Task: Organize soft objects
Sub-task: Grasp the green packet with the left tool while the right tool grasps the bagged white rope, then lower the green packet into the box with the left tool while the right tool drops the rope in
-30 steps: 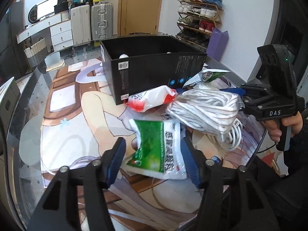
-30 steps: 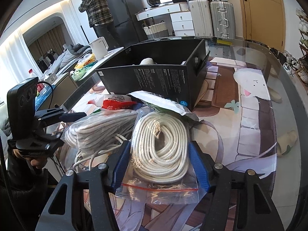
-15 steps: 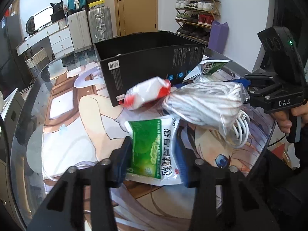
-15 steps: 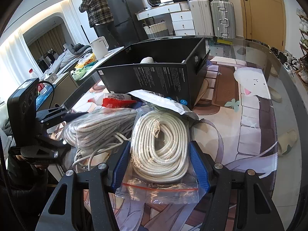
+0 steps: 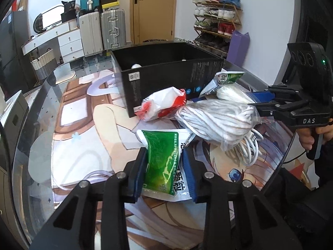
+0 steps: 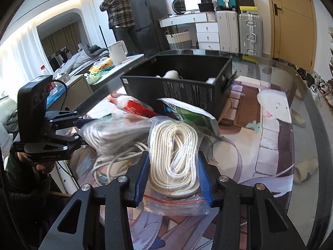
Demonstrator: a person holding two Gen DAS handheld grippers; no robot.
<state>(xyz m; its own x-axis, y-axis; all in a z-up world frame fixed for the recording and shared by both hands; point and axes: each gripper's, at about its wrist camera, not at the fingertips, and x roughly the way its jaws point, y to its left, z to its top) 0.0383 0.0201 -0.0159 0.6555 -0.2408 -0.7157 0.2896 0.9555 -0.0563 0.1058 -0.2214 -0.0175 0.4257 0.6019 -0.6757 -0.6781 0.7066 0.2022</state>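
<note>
Daylight was bright and even. Glare sheened the glass desk (image 6: pixel 301 108). Fisheye bending curved the edges, and the corners fell black.

Two green-and-white pouches (image 5: pixel 164 156) (image 5: pixel 228 79) are showing, one sitting between the left jaws. Two bagged rope coils (image 6: pixel 177 156) (image 5: pixel 218 120) are lying ahead, one between the right jaws. One red-and-white packet (image 5: pixel 164 104), one black box (image 5: pixel 166 73), one loose white cable (image 5: pixel 251 145).
</note>
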